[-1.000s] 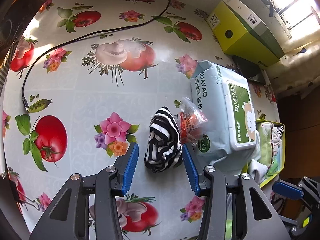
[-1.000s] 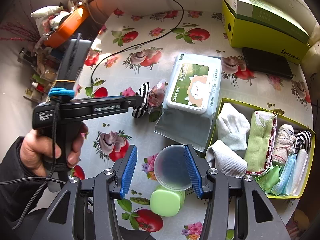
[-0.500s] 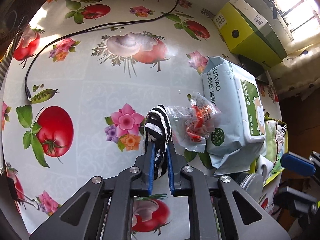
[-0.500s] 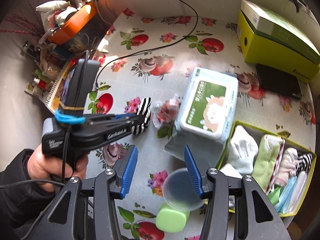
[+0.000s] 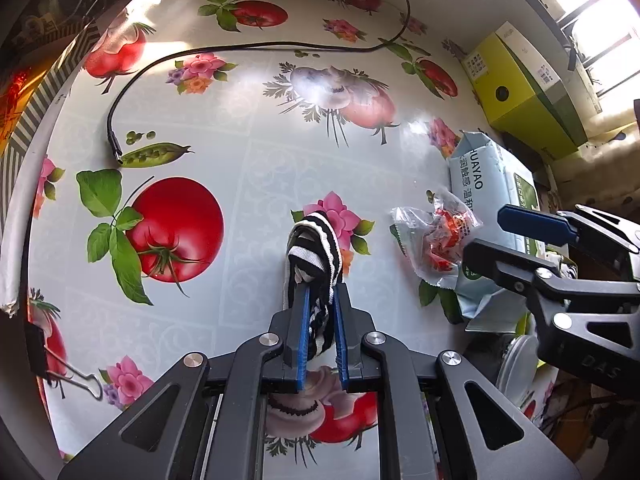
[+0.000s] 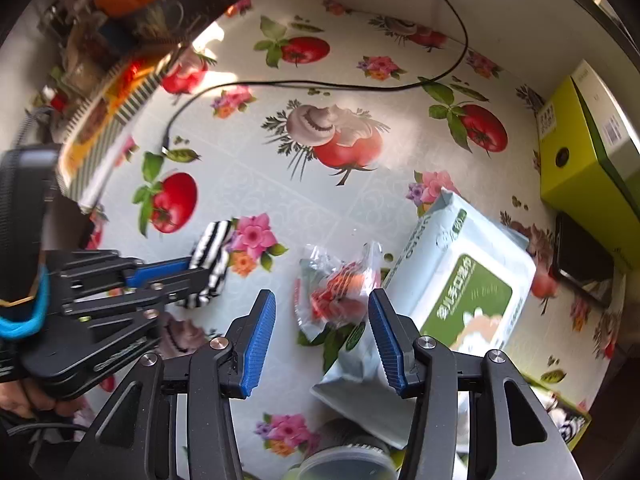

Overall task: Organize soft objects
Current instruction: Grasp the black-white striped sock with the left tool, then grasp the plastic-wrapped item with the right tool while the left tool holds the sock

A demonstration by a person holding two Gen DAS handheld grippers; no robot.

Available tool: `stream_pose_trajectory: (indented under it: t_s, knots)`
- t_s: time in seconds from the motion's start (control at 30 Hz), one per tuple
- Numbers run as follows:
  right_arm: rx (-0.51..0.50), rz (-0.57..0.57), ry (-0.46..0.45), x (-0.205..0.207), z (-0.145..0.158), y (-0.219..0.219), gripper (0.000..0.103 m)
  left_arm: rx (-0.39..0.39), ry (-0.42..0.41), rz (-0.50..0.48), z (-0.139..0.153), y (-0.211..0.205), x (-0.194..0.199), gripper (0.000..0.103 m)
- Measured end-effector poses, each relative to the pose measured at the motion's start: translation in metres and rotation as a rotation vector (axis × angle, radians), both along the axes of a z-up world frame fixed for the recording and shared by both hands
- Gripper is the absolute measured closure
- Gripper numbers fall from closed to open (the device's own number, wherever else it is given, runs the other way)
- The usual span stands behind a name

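Your left claw (image 5: pixel 318 326) was wide open around the striped sock (image 5: pixel 314 256) 1 second ago; now its 2 blue fingers are clenched on the lower part of that sock, and the rest of the sock stands out ahead of the fingertips, over the pink flower of the table (image 5: pixel 248 184). I judge that the pick-up is done and the sock is ready to be carried; whether it already hangs free of the table I cannot tell.

Your right claw (image 6: pixel 322 334) has come closer to the crinkled plastic packet (image 6: pixel 338 292). Its fingers are apart and hold nothing, and the packet lies just ahead of them, in the gap between the 2 fingertips as the right wrist view shows it. The wipes pack (image 6: pixel 460 276) lies to the right of this claw, touching the packet or nearly so.

For containers: the yellow-green tray (image 6: pixel 560 428) shows only a corner, low and to the right of the right claw, with a little striped cloth inside; more of its content is hidden. A round lidded container (image 6: pixel 344 462) sits under the claw, content unseen. The closed yellow box (image 6: pixel 580 152) stands far ahead on the right.
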State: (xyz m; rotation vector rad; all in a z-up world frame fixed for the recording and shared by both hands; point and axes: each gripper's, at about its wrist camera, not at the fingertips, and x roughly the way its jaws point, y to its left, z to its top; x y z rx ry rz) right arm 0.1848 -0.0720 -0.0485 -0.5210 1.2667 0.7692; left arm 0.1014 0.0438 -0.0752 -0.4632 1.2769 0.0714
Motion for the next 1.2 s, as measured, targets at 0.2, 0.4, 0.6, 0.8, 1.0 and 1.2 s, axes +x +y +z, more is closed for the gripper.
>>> stream_pose_trajectory:
  t_s: [0.2, 0.4, 0.6, 0.8, 1.0, 1.2]
  knots:
    - [-0.116, 0.050, -0.010, 0.006, -0.026, 0.020, 0.055, 0.008, -0.006, -0.004, 0.002, 0.002, -0.001, 0.091]
    - [-0.147, 0.076, 0.008, 0.003, -0.042, 0.024, 0.068, 0.023, -0.012, -0.007, 0.005, 0.003, 0.000, 0.091]
    - [-0.083, 0.062, 0.018, 0.001, -0.033, 0.015, 0.077, 0.034, -0.013, -0.004, 0.008, 0.005, 0.000, 0.091]
    - [-0.003, 0.038, 0.014, -0.002, -0.009, 0.001, 0.078, 0.053, -0.027, -0.009, 0.016, 0.003, -0.002, 0.091]
    - [0.085, 0.000, 0.008, -0.014, 0.020, -0.017, 0.078, 0.074, -0.045, -0.016, 0.030, -0.003, -0.007, 0.091]
    - [0.164, -0.044, -0.007, -0.026, 0.045, -0.034, 0.078, 0.097, -0.069, -0.036, 0.050, -0.014, -0.012, 0.091]
